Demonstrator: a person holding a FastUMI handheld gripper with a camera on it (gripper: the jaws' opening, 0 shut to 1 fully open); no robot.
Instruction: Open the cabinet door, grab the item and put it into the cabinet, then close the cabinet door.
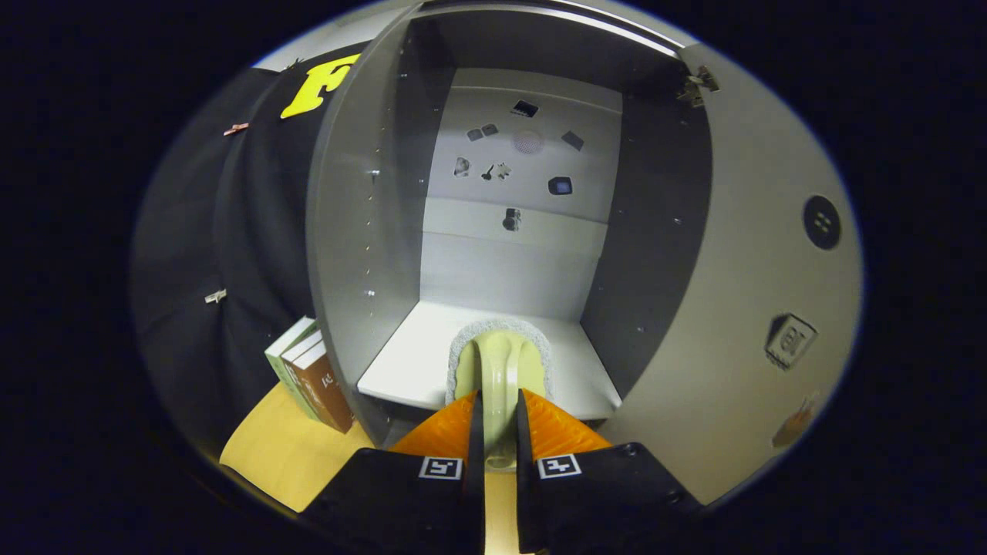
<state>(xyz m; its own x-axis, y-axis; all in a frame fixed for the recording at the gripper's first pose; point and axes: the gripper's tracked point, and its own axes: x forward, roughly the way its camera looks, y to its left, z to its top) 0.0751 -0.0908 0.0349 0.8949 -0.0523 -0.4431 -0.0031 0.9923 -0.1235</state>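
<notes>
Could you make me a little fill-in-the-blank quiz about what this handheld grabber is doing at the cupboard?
1. The cabinet door stands ____.
2. The gripper is shut on the ____ of a brush.
3. The brush head is over the cabinet's white ____, ahead of the fingers.
4. Beside the cabinet, on the wooden table, stand a few ____.

Missing words: open; handle; shelf; books

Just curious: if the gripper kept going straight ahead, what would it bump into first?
Probably the cabinet's back wall. The gripper, shut on a brush, points into the open cabinet over its shelf; depth is unclear.
</notes>
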